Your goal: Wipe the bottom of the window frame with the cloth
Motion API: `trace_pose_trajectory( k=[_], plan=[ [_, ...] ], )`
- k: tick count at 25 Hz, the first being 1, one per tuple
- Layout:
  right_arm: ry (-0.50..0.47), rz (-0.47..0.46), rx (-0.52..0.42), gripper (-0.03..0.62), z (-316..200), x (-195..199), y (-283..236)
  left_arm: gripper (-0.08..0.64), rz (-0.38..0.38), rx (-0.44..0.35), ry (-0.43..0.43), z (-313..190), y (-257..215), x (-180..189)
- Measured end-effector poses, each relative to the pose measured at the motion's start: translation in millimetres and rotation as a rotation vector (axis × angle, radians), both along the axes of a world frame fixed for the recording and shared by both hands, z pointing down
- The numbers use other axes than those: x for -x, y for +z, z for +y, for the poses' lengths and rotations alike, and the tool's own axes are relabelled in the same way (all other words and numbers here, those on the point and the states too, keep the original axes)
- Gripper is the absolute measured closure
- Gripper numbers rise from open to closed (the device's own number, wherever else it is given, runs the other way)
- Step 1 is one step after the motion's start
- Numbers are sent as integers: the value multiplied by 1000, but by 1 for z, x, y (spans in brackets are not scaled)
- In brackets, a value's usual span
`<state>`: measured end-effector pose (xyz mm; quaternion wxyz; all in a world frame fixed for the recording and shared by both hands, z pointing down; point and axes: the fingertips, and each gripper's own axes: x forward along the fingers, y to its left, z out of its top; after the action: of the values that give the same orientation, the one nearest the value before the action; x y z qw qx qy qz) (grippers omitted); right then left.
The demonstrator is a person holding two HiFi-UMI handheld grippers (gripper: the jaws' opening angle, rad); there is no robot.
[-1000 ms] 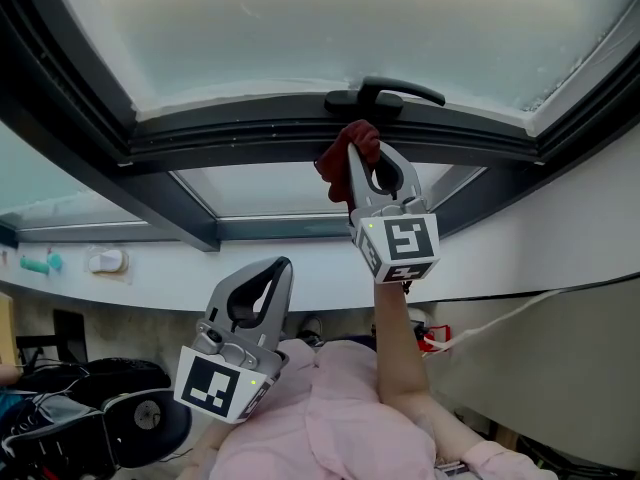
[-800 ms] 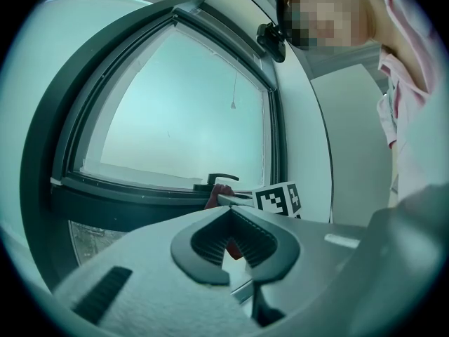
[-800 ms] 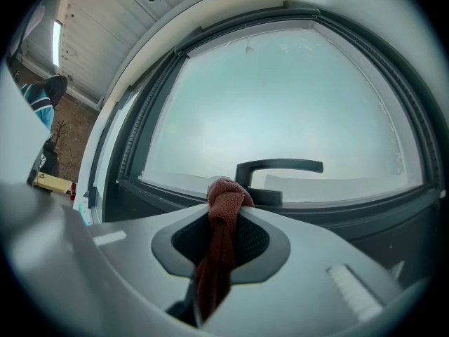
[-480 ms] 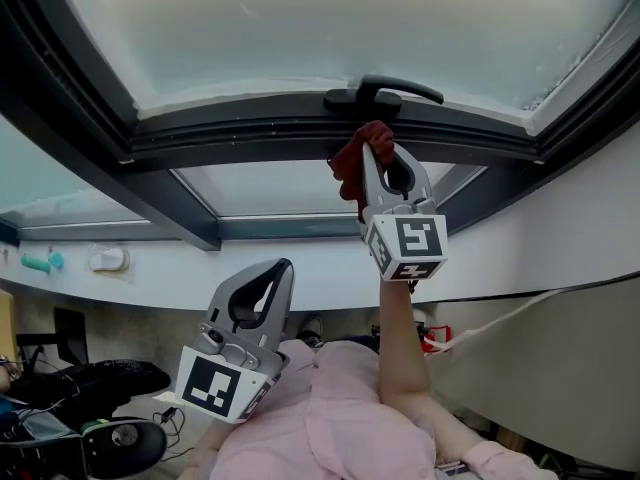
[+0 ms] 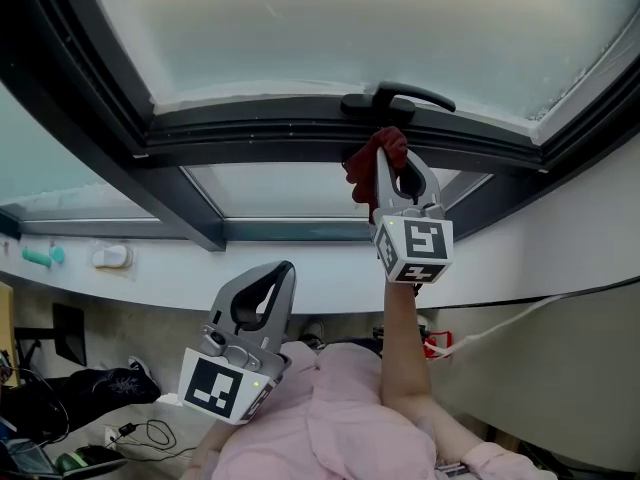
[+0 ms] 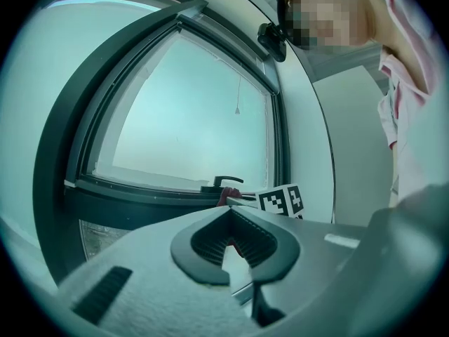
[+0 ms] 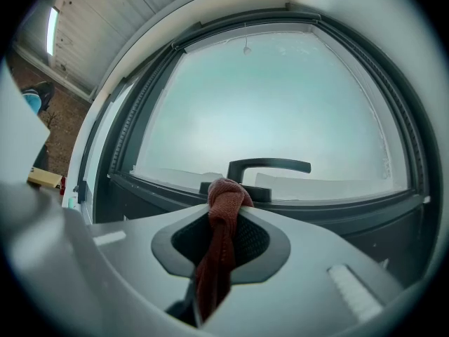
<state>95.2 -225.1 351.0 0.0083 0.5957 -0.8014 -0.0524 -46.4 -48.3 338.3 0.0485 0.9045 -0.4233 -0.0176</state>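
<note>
A dark red cloth (image 5: 372, 164) is bunched at the tips of my right gripper (image 5: 385, 160), which is shut on it. The cloth sits against the dark bottom rail of the window frame (image 5: 270, 133), just below the black window handle (image 5: 395, 97). In the right gripper view the cloth (image 7: 221, 239) hangs between the jaws, with the handle (image 7: 266, 168) straight ahead. My left gripper (image 5: 277, 270) is held low, away from the frame, shut with nothing in it. From the left gripper view the cloth (image 6: 226, 196) and the right gripper's marker cube (image 6: 282, 200) show beyond the jaws.
A white sill (image 5: 150, 278) runs below a lower glass pane (image 5: 260, 193). A dark post (image 5: 150, 183) slants down at the left. A white wall (image 5: 570, 228) is at the right. A person's pink sleeve (image 5: 340, 408) fills the bottom. Cables and dark gear (image 5: 70, 438) lie on the floor at the lower left.
My right gripper has slid to the right along the bottom rail with the cloth. The left gripper has stayed where it was.
</note>
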Motion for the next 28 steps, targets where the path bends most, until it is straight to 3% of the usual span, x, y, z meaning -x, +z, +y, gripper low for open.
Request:
trace_pose_trajectory(
  k=[5, 9, 16, 20, 28],
  plan=[
    [-11, -45, -38, 529, 17, 15, 3, 560, 11, 18, 20, 5, 6, 5],
    [-73, -52, 8, 529, 23, 53, 18, 559, 20, 43, 50, 6, 12, 13],
    [-235, -19, 41, 528, 28, 155, 18, 560, 24, 86, 99, 13, 15, 42],
    [-337, 0, 62, 528, 32, 218, 19, 560, 58, 70, 68, 11, 8, 74],
    [-499, 45, 99, 528, 35, 331, 32, 560, 36, 96, -9, 14, 10, 145]
  ],
)
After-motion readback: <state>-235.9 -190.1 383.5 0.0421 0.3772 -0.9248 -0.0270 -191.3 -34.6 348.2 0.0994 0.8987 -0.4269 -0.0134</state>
